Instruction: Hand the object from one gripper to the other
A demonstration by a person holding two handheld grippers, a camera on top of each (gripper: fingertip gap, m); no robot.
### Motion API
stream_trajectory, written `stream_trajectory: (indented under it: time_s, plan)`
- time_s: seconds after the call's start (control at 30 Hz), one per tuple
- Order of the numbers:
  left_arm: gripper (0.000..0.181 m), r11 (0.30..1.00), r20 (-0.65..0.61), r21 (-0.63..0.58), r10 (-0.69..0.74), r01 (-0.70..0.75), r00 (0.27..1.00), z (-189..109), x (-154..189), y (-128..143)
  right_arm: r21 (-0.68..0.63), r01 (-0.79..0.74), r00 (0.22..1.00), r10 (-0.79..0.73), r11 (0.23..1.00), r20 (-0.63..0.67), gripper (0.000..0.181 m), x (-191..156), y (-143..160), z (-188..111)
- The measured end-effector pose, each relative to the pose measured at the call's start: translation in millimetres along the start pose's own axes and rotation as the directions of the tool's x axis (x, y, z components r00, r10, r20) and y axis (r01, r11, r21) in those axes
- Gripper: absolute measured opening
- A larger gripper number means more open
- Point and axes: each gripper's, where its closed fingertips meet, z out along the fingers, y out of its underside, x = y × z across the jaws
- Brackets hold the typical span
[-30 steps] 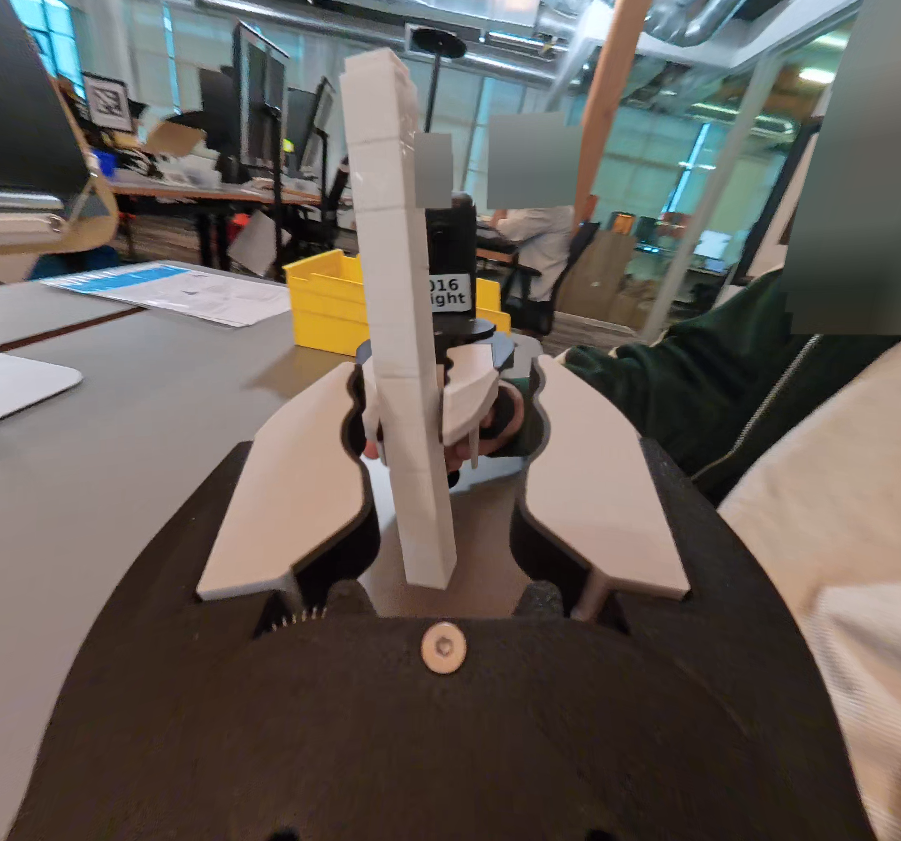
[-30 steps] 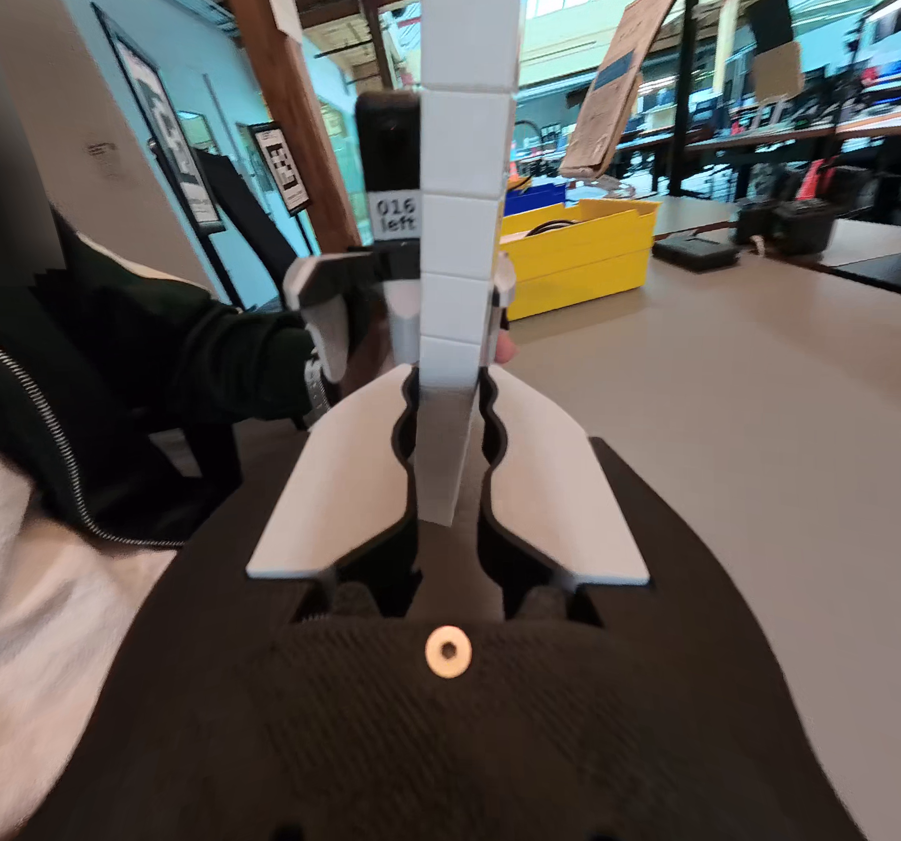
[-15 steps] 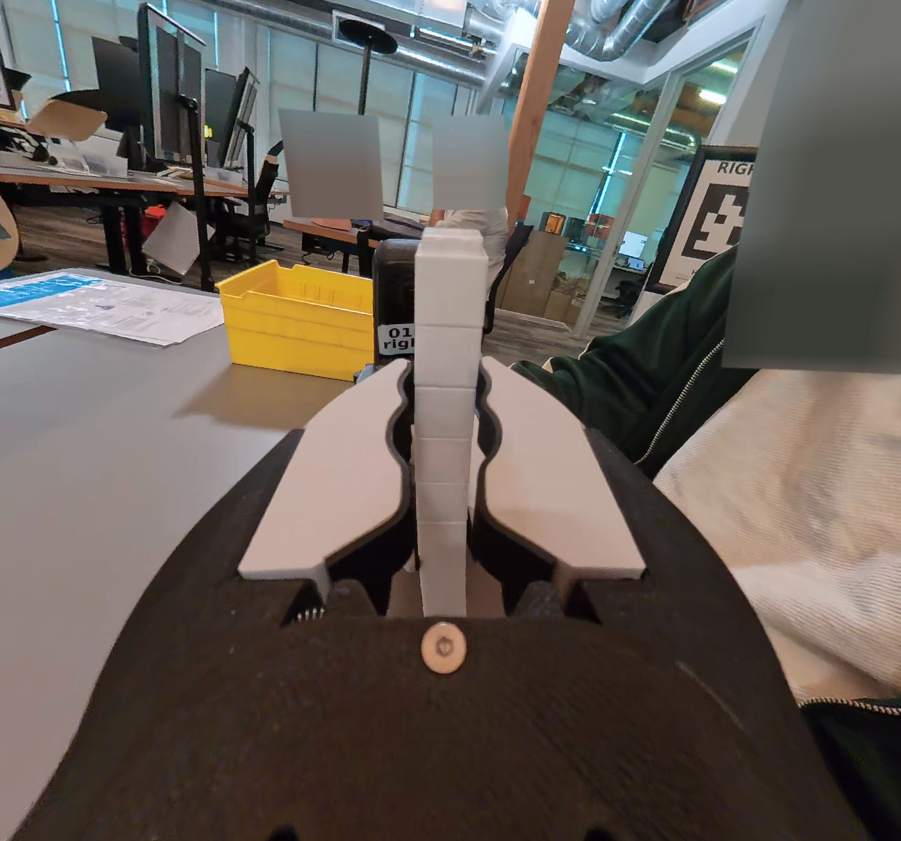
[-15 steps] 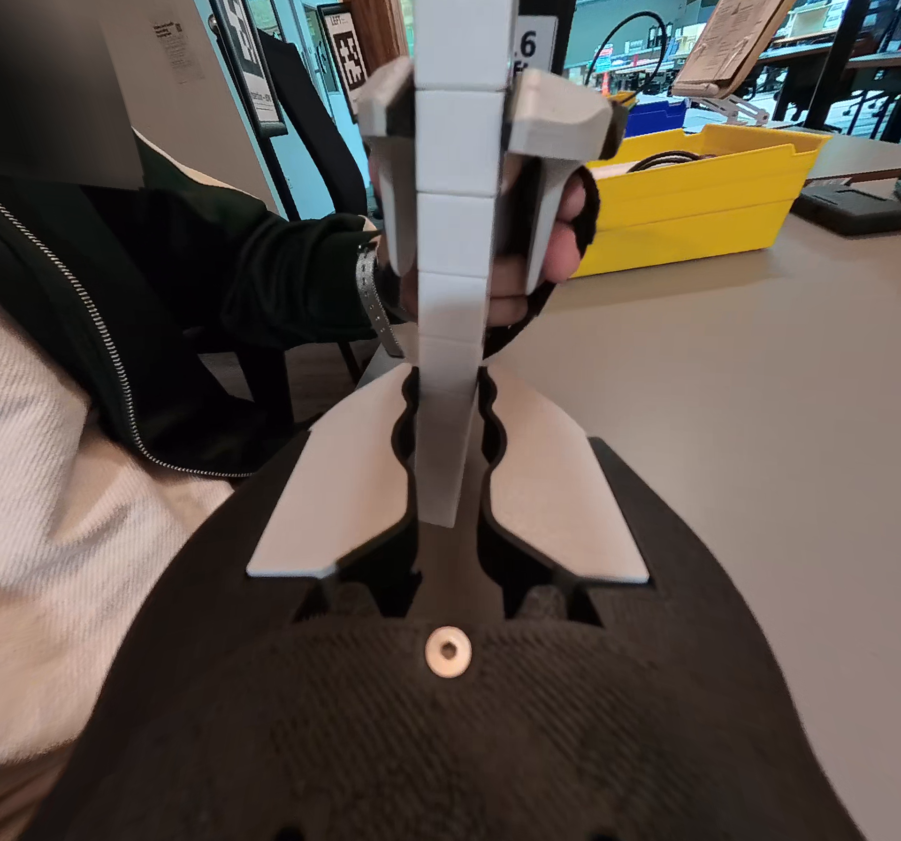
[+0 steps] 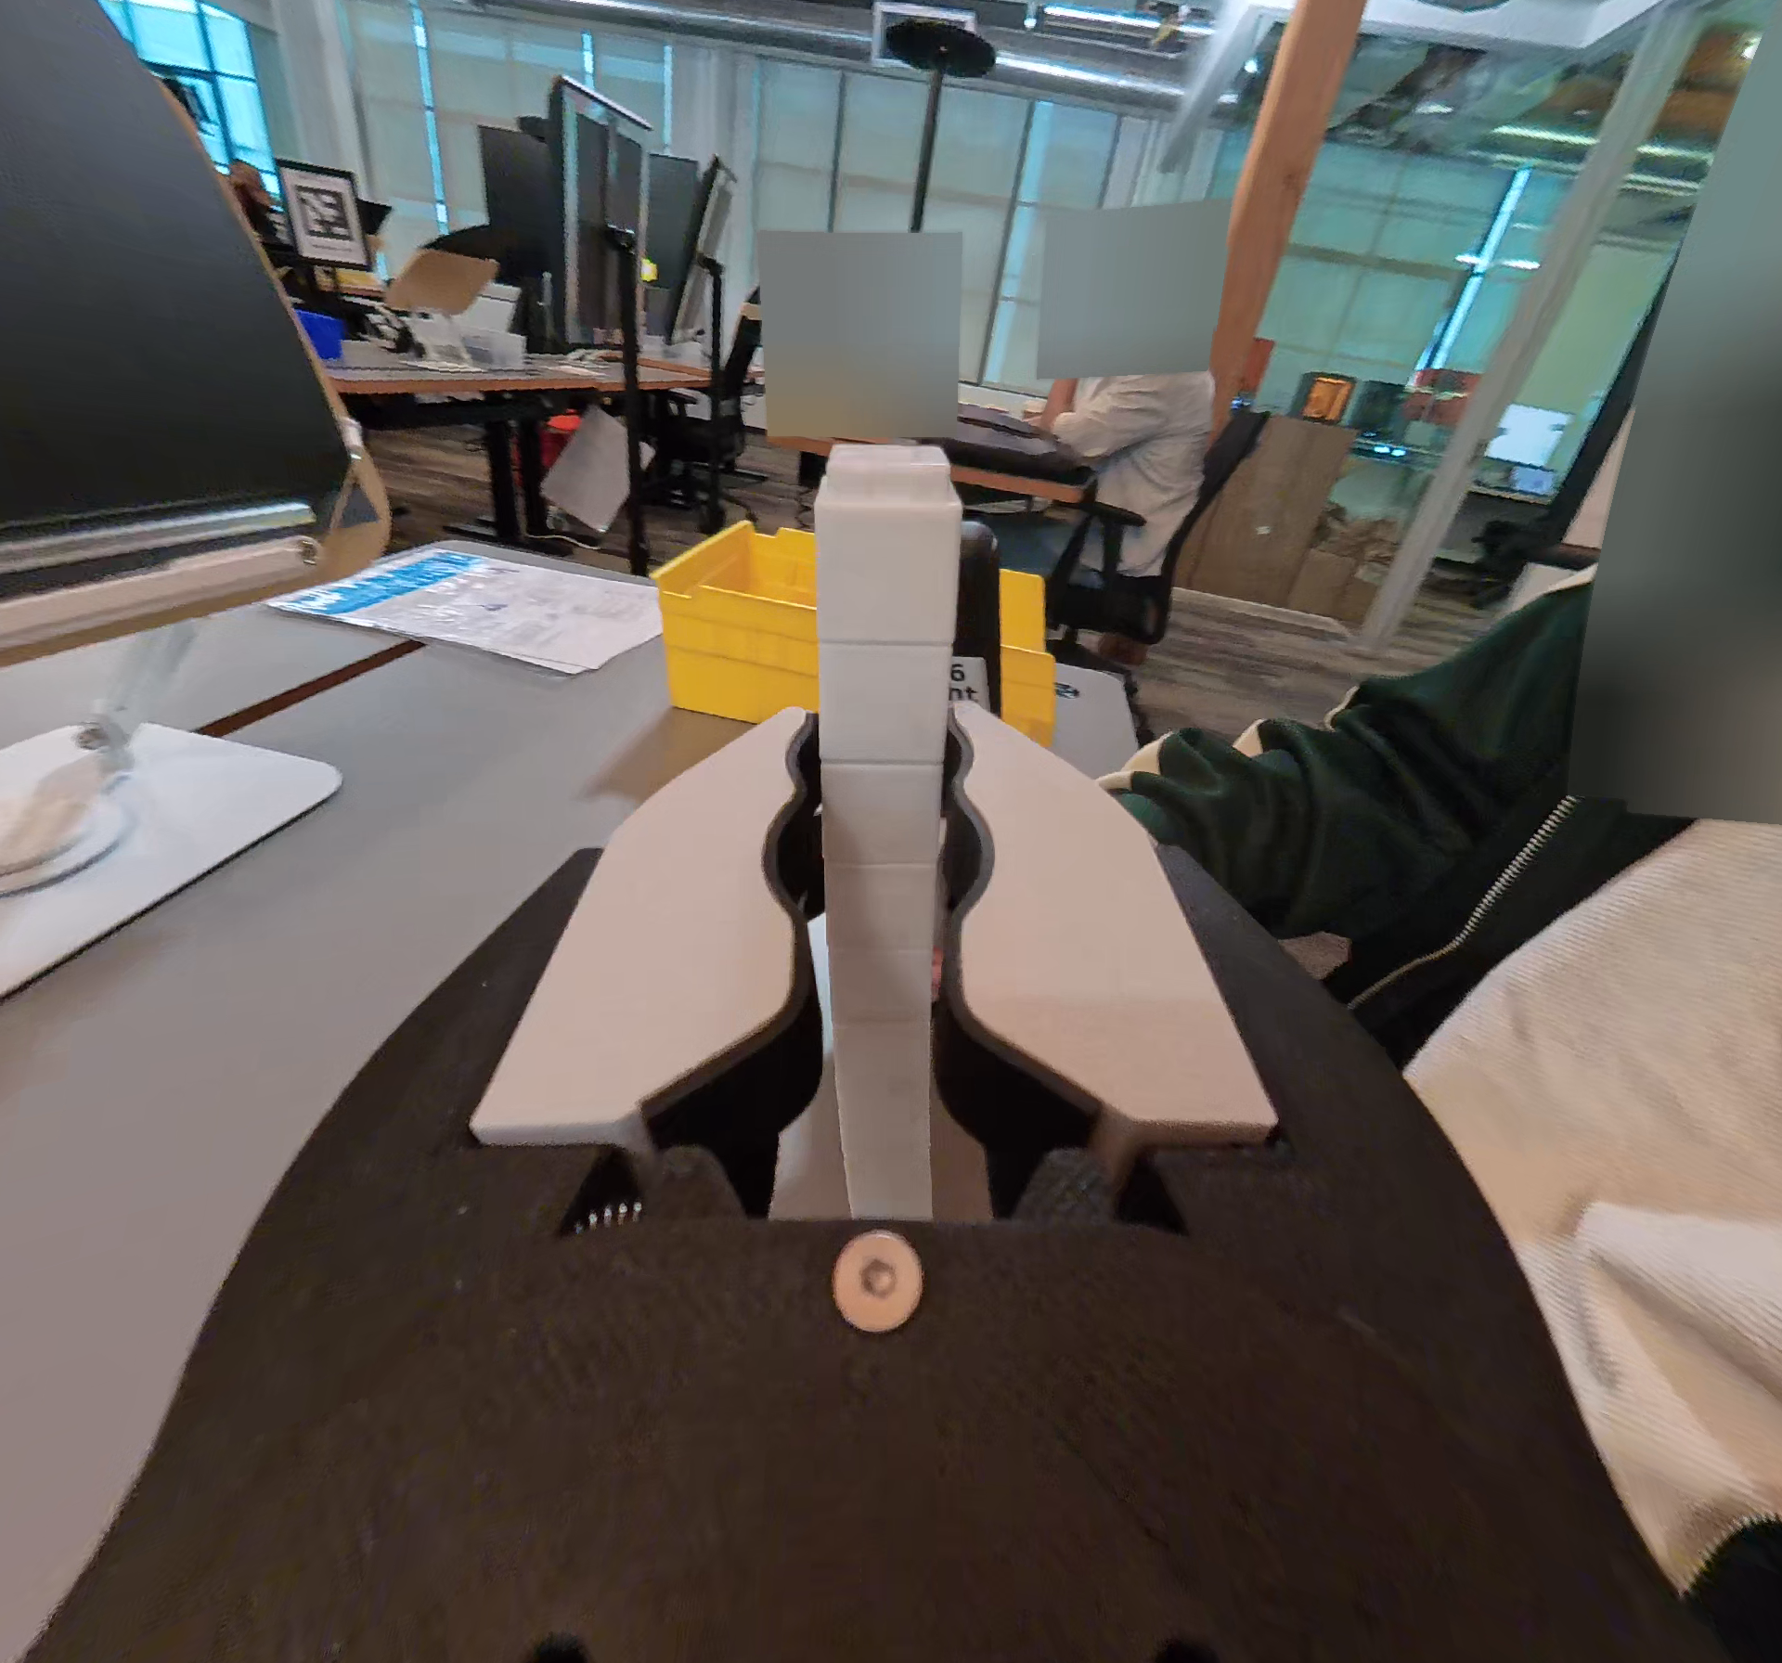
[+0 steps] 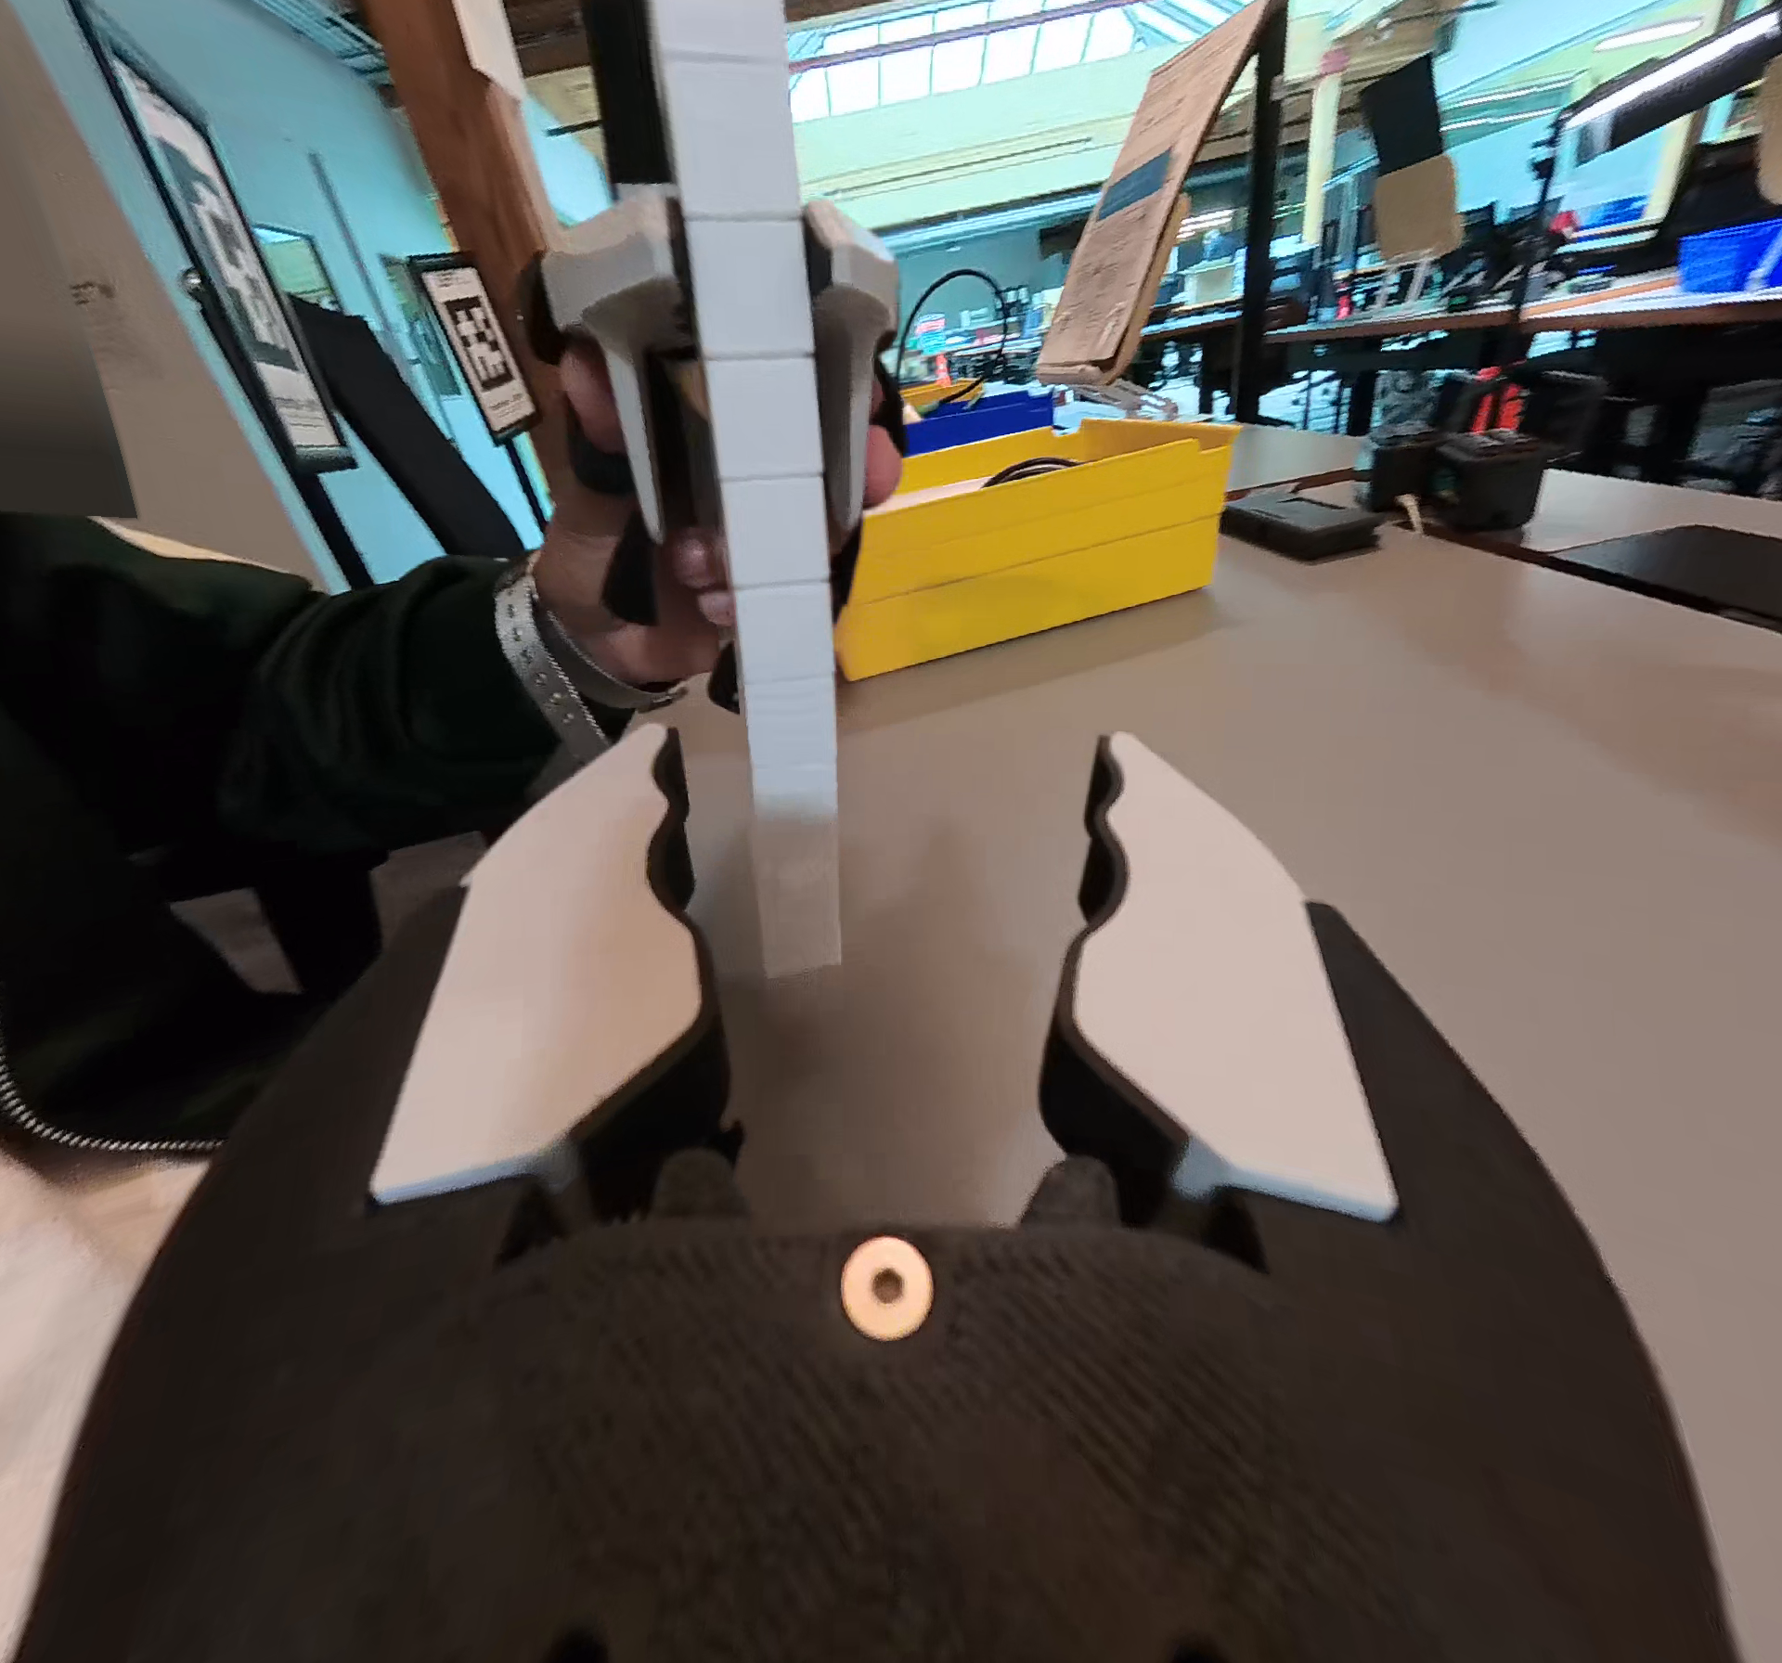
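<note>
The object is a long white bar of stacked blocks (image 5: 882, 749), held upright. My left gripper (image 5: 882, 730) is shut on it, both white fingers pressed on its sides. In the right wrist view the same bar (image 6: 762, 479) is clamped by the left gripper (image 6: 747, 286), held in a hand. My right gripper (image 6: 887, 749) is open, its fingers wide apart on either side of the bar's lower end, not touching it. The right gripper is mostly hidden behind the bar in the left wrist view.
A yellow bin (image 5: 733, 643) (image 6: 1041, 537) stands on the grey table (image 6: 1350, 797). Papers (image 5: 463, 604) and a monitor stand base (image 5: 145, 826) lie at the left. A person's dark green sleeve (image 5: 1350, 826) is at the right. Desks and monitors stand behind.
My left gripper closed on the white bar. My right gripper, shut on the bar's lower end half a second ago, has opened and let it go.
</note>
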Motion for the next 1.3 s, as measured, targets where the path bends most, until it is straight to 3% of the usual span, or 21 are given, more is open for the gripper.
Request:
stream_trajectory:
  time_s: [0.3, 0.8, 0.9, 1.13, 1.17, 1.23, 1.3]
  plan:
    - [0.024, 0.999, 0.085, 0.044, 0.007, -0.01, 0.996, -12, -6, -23, -0.043, 0.013, 1.0, -0.012, 0.999, 0.01, 0.076, -9, 10, 11]
    - [0.024, 0.998, 0.029, 0.064, -0.007, 0.006, 1.0, 0, 15, -30, -0.048, -0.003, 0.995, 0.007, 0.999, 0.097, 0.043, -46, 14, 33]
    - [0.024, 0.998, 0.017, 0.067, -0.015, 0.014, 1.0, 1, 18, -30, -0.044, 0.008, 0.995, -0.003, 0.999, 0.101, 0.026, -47, 12, 31]
    - [0.023, 0.996, -0.005, 0.086, -0.006, 0.006, 1.0, 2, 25, -36, -0.031, 0.006, 0.993, -0.002, 1.0, 0.12, 0.024, -49, 7, 29]
    - [0.025, 0.996, 0.001, 0.089, -0.005, 0.005, 1.0, 2, 25, -37, -0.022, 0.004, 0.993, -0.001, 1.0, 0.122, 0.023, -50, 5, 29]
    - [0.049, 0.996, 0.019, 0.089, 0.006, -0.008, 1.0, 4, 24, -38, 0.009, -0.02, 0.992, 0.018, 1.0, 0.127, 0.023, -50, -2, 28]
    - [0.058, 0.997, 0.011, 0.074, 0.009, -0.01, 1.0, 7, 26, -36, 0.041, -0.054, 0.99, 0.048, 0.998, 0.132, 0.023, -48, -8, 25]
